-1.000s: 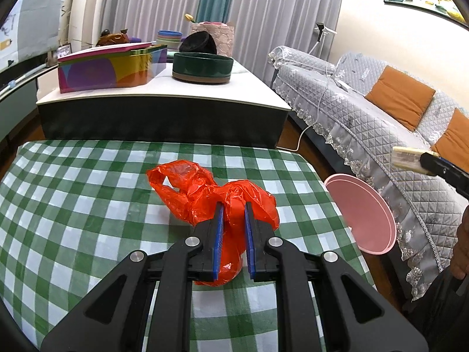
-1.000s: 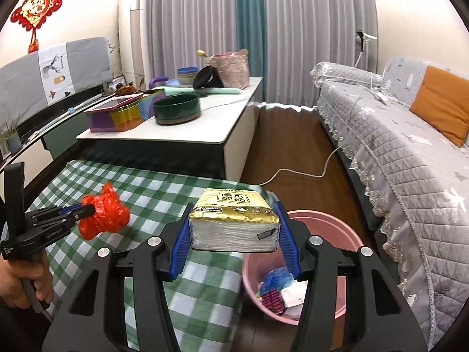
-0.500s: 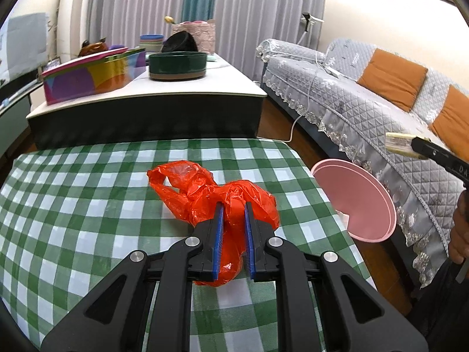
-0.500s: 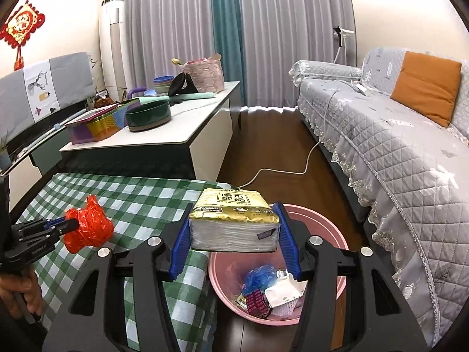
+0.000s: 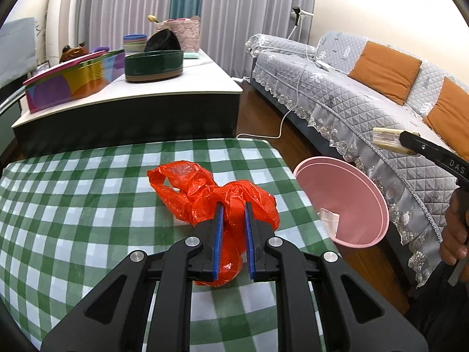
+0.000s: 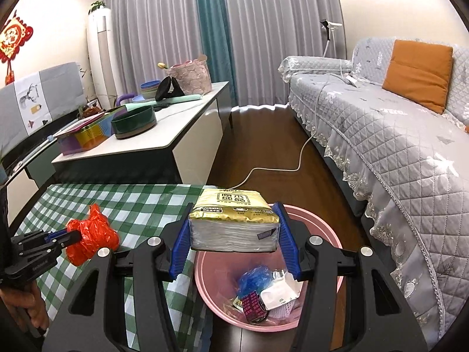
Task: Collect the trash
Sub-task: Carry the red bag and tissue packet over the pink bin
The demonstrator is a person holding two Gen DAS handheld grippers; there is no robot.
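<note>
My left gripper (image 5: 233,205) is shut on a crumpled red plastic bag (image 5: 205,193), held just above the green checked tablecloth (image 5: 73,220). In the right wrist view the same red bag (image 6: 91,239) hangs from that gripper at the left. My right gripper (image 6: 233,220) is shut on a gold-wrapped tissue pack (image 6: 233,220), which hangs over the near rim of the pink bin (image 6: 316,223). The pink bin (image 5: 343,199) stands on the floor off the table's right edge and holds several bits of trash (image 6: 263,290). The pack's end (image 5: 387,139) shows at the right of the left wrist view.
A low white table (image 6: 164,140) beyond the checked one carries a colourful tin (image 5: 73,82), a dark green bowl (image 5: 154,66) and a basket. A grey quilted sofa (image 6: 395,135) with orange cushions runs along the right. A white cable (image 6: 275,168) lies on the wooden floor.
Both grippers have shifted rightwards, keeping their loads. The tissue pack has come from over the table edge to above the bin, whose trash now shows below it. The bin looks nearer the red bag.
</note>
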